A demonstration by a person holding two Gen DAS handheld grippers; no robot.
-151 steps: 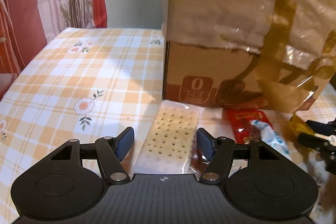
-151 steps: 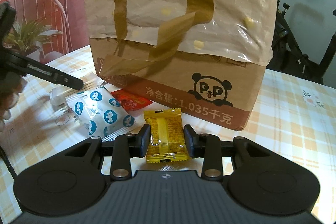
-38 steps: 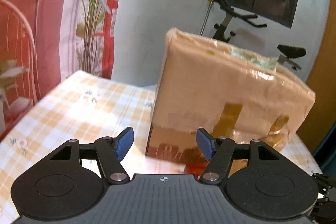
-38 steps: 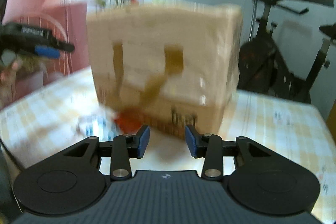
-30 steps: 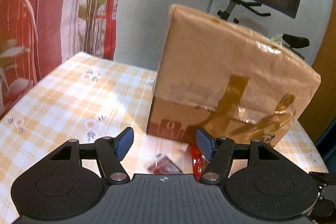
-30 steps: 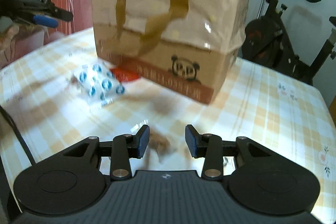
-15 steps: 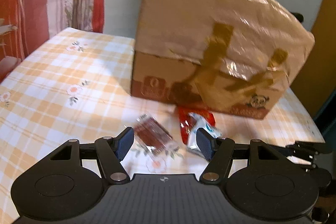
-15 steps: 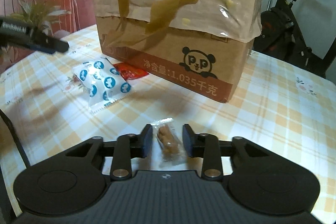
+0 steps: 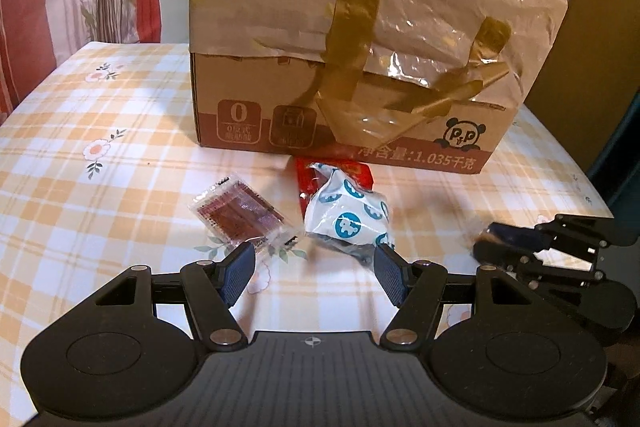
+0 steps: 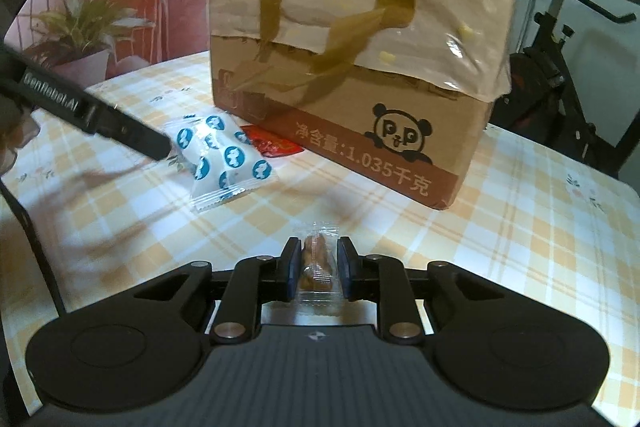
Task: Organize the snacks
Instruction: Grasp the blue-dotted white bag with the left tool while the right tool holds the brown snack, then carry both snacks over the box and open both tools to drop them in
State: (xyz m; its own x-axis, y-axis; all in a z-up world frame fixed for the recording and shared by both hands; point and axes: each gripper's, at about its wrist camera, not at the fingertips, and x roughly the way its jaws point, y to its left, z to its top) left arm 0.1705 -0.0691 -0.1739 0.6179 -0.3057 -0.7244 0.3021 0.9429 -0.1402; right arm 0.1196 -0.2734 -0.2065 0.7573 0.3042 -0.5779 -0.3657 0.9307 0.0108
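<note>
- Two grippers work over the bench [image 9: 60, 163]; the right gripper [image 10: 318, 269] is clenched on a small clear-wrapped brown snack [image 10: 317, 261], low at 6 o'clock.
- Best to lift it straight up, squeezing gently, since the wrapper looks slippery.
- Left gripper [image 9: 312, 273] is spread wide and empty, with a dark red packet [image 9: 240, 213] at 11 o'clock and a blue-dotted white packet [image 9: 348, 219] at 1 o'clock, both before the box [image 9: 360, 67].

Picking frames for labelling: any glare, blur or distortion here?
Left wrist view: glare on the box's plastic wrap; right gripper tip blurred; fisheye bends the edges. Right wrist view: glare on the wrap, soft at the left border; brown snack reasonably sharp.
</note>
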